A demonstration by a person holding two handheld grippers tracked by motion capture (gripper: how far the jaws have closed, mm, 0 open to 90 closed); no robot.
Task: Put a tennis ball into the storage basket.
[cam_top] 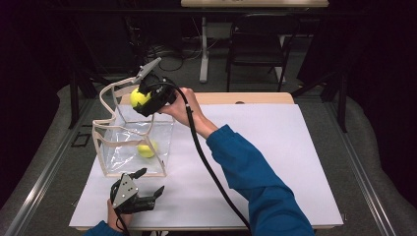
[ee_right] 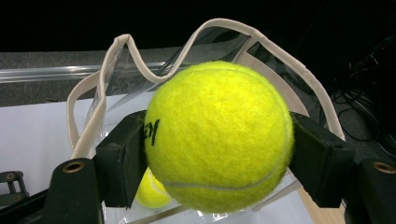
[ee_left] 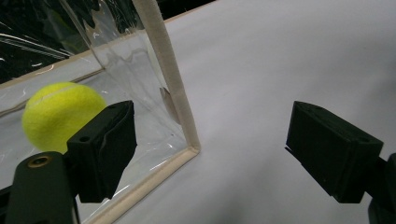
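my right gripper [ee_right: 217,154] clamps tennis ball [ee_right: 219,135] | clear bag [cam_top: 110,142] mouth directly below | left gripper [ee_left: 210,154] released, beside bag

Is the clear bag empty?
No, a yellow tennis ball already lies on the bottom of the clear bag, while the right tool holds a second ball above it.

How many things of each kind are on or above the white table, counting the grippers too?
Yellow tennis balls: 2, one held in the right gripper, at, and one inside the bag at
Clear plastic bags with beige trim: 1
Grippers: 2, the other being the left gripper
Total: 5
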